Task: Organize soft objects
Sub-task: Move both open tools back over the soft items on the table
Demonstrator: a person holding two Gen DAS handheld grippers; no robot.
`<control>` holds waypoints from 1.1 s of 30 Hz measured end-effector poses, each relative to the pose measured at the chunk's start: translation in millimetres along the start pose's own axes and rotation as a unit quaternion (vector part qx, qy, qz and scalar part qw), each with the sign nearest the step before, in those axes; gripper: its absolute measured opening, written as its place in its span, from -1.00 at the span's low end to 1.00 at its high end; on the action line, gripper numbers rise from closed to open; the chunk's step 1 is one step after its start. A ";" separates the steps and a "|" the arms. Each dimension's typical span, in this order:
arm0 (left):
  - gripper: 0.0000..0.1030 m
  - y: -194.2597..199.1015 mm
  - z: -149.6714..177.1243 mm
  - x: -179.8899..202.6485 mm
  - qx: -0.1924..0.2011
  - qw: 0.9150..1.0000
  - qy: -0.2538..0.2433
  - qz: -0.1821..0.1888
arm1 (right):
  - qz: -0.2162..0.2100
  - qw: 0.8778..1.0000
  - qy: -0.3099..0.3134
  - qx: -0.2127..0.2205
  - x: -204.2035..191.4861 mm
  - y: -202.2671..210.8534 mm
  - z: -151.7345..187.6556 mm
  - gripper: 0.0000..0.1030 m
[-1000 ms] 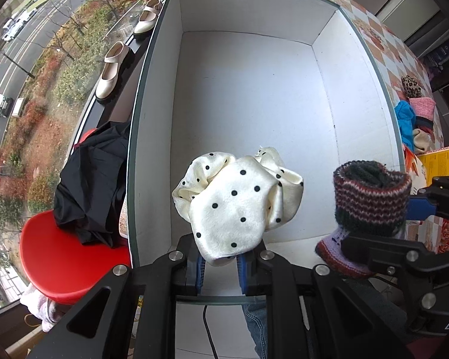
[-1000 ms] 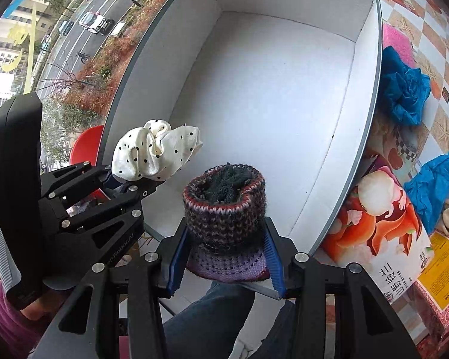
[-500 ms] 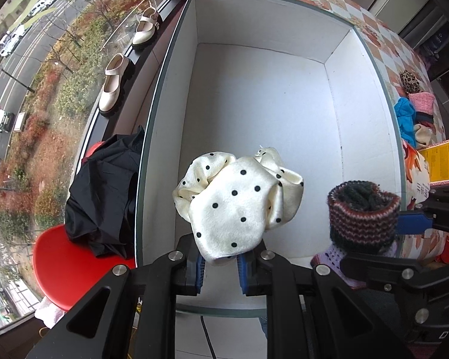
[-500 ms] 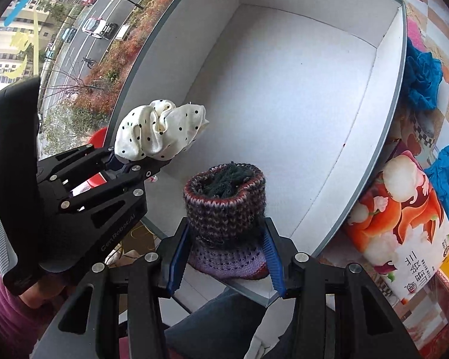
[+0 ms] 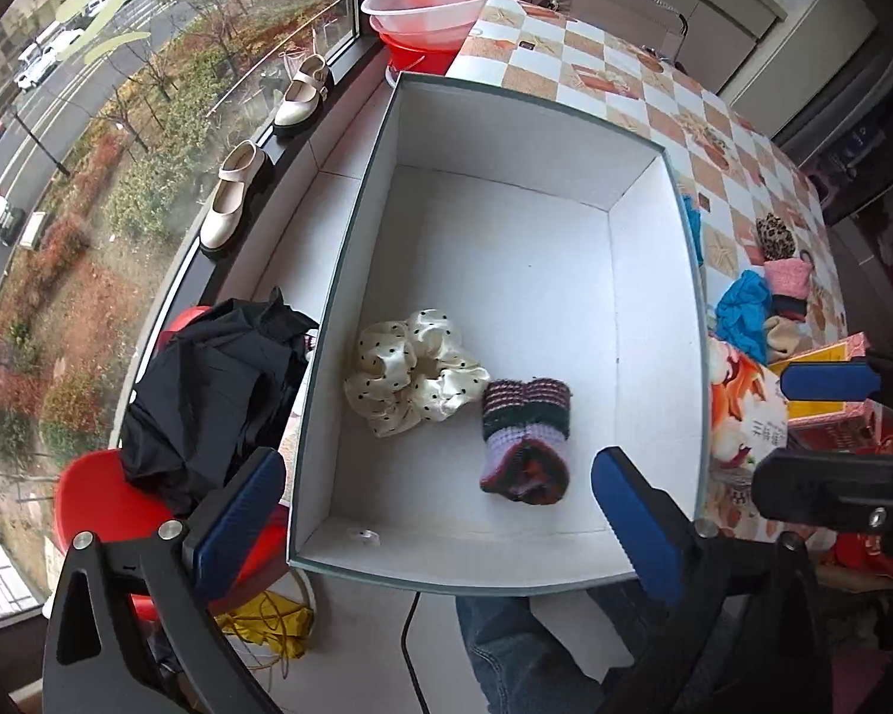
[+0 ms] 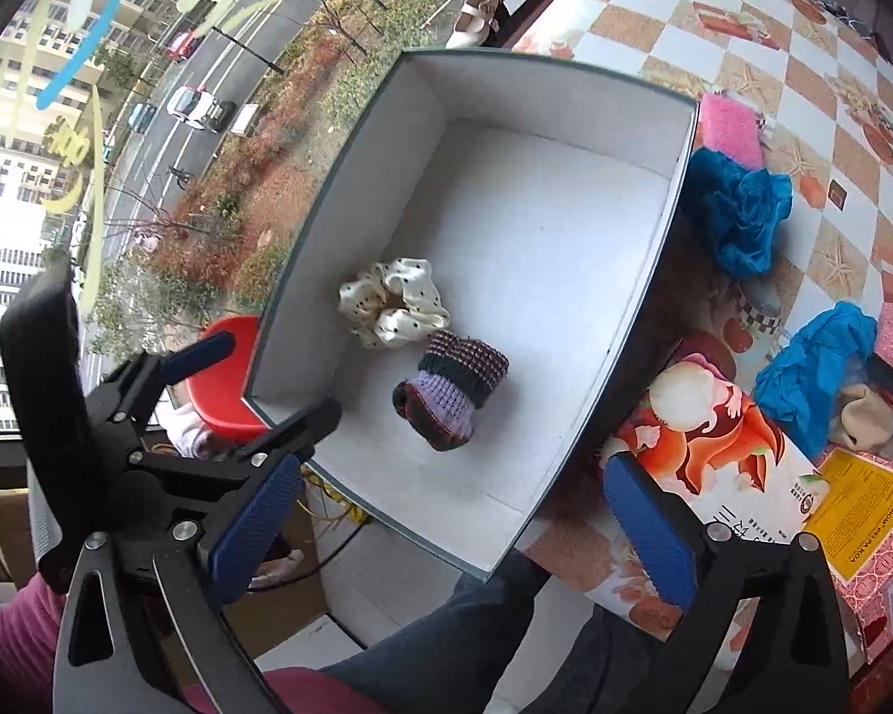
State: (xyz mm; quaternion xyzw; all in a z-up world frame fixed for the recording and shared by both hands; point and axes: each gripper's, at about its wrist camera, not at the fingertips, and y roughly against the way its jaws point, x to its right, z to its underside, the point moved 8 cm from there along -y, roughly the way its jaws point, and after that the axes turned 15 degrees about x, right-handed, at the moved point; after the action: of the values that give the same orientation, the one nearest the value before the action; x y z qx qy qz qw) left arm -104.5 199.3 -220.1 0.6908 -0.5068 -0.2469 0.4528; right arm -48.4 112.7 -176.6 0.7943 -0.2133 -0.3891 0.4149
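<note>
Left wrist: hovering left gripper (image 5: 434, 511), fingers apart, over white cardboard box (image 5: 351, 273) holding cream polka-dot satin scrunchie (image 5: 411, 372) touching striped knitted cuff (image 5: 527, 437).

Right wrist: spreading right gripper (image 6: 452, 526) fingers, empty; probably heading next, squarely, for blue ruffled scrunchie (image 6: 738, 217) on counter (image 6: 762, 59).

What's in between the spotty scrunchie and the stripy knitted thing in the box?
Nothing. In the left wrist view the spotty scrunchie and the stripy knitted thing lie side by side in the white box, so close that they seem to touch.
</note>
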 end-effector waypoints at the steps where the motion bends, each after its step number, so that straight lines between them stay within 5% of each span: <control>1: 1.00 2.3 -1.3 4.9 -0.004 1.000 0.002 0.009 | -0.003 1.000 -0.002 0.009 -1.3 8.2 -2.3 1.00; 7: 1.00 14.0 -6.3 57.2 -0.037 0.996 0.000 0.085 | -0.016 0.998 -0.020 0.049 0.6 49.2 -11.9 1.00; 13: 1.00 31.5 -33.6 105.8 -0.025 0.988 0.004 0.153 | -0.019 0.994 -0.065 0.090 39.0 107.5 -10.1 1.00; 24: 1.00 29.5 -52.2 180.5 -0.028 0.981 -0.063 0.183 | 0.052 0.968 -0.174 0.174 149.2 202.2 4.9 1.00; 33: 1.00 3.0 -61.9 228.0 -0.052 0.979 -0.110 0.164 | 0.121 0.938 -0.281 0.164 266.8 213.5 47.0 1.00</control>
State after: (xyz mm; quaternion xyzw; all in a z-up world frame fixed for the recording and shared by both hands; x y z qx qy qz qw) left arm 26.7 11.6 -161.6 0.5421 -0.6466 -0.2699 0.4638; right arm 72.5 -207.7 -134.8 0.6782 -0.4763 -0.5028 0.2456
